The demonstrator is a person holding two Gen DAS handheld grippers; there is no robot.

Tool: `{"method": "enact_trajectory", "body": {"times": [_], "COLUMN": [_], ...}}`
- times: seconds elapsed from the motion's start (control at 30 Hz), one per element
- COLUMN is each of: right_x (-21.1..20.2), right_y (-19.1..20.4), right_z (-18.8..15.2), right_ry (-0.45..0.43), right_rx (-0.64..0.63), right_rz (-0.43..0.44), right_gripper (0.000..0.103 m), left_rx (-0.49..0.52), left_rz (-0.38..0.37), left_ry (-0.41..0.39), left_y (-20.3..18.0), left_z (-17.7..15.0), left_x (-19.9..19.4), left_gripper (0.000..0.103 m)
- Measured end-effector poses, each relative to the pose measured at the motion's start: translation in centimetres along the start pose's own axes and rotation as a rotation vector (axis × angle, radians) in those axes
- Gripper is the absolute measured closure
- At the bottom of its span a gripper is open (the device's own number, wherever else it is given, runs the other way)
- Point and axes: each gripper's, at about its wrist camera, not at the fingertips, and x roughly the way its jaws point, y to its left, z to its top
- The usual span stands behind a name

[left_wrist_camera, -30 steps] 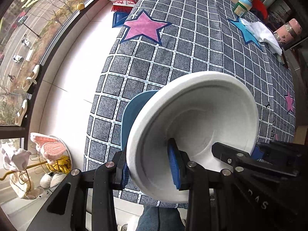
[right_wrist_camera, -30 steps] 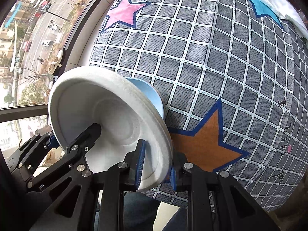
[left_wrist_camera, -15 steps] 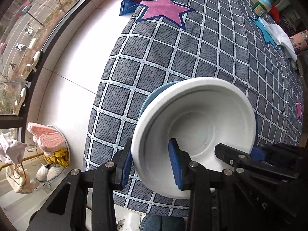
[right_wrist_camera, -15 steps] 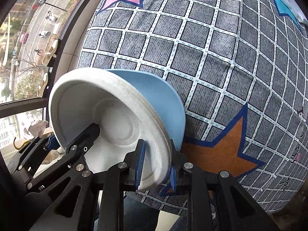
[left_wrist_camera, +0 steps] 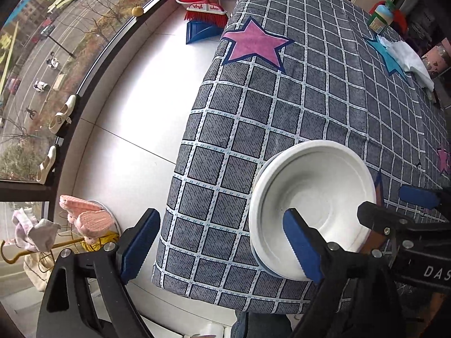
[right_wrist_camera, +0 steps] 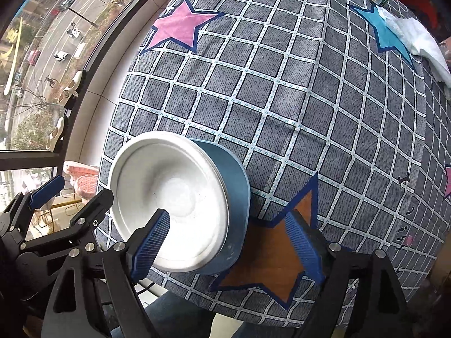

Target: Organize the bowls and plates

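Near the table's front edge, the white plate point(right_wrist_camera: 169, 197) sits in the blue bowl point(right_wrist_camera: 235, 211) on the checked cloth point(right_wrist_camera: 282, 98), while both the left gripper point(left_wrist_camera: 220, 242) and right gripper point(right_wrist_camera: 228, 248) are opening, gripping nothing.

Readable text: one fragment only.
White letters "DAS" stand on the black right gripper point(left_wrist_camera: 417, 197) body, lower right of the left wrist frame.

White bowl point(left_wrist_camera: 315, 205) on the checked table point(left_wrist_camera: 282, 107), near edge

The left gripper point(left_wrist_camera: 220, 242) hangs above, its jaws opening, one blue pad over the bowl's near rim, the other left of the table; nothing is gripped.
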Motion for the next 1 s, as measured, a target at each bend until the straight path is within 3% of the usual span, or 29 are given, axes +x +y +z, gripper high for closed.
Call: {"method": "enact_trajectory", "body": {"times": [0.03,0.1,0.13,0.27,0.47,1.0], "right_x": [-0.3,-1.0,-1.3,-3.3,-4.9,-4.6], "right_y": [-0.1,-0.6,-0.6,-0.9,-0.7,-0.4], "right_z": [-0.1,-0.3,-0.4,-1.3,-2.4,-3.5], "right_ry": [0.002,-0.002,-0.009,-0.083,-0.114,-0.082], "right_rx": [0.007,0.024,0.032,0.039,0.061,0.064], "right_rz": [0.012,0.007,0.002,-0.027,-0.058,-0.064], "right_gripper": [0.018,0.013,0.0,0.0,0.0,0.0], "left_rx": [0.008,0.031,0.043,0.075,0.101,0.121], "left_rz": [0.013,0.0,0.002,-0.005,-0.005,0.021], "left_ry": [-0.003,-0.011,-0.02,-0.058,-0.067,-0.072], "left_y": [-0.1,-0.6,-0.9,-2.0,-3.3,-3.6], "left_z": [-0.1,-0.2,-0.3,-0.7,-0.9,-1.4], "left_x": [-0.2,-0.7,-1.0,-2.2,-3.3,-3.7], "left_gripper": [0.0,0.0,0.0,0.0,0.0,0.0]}}
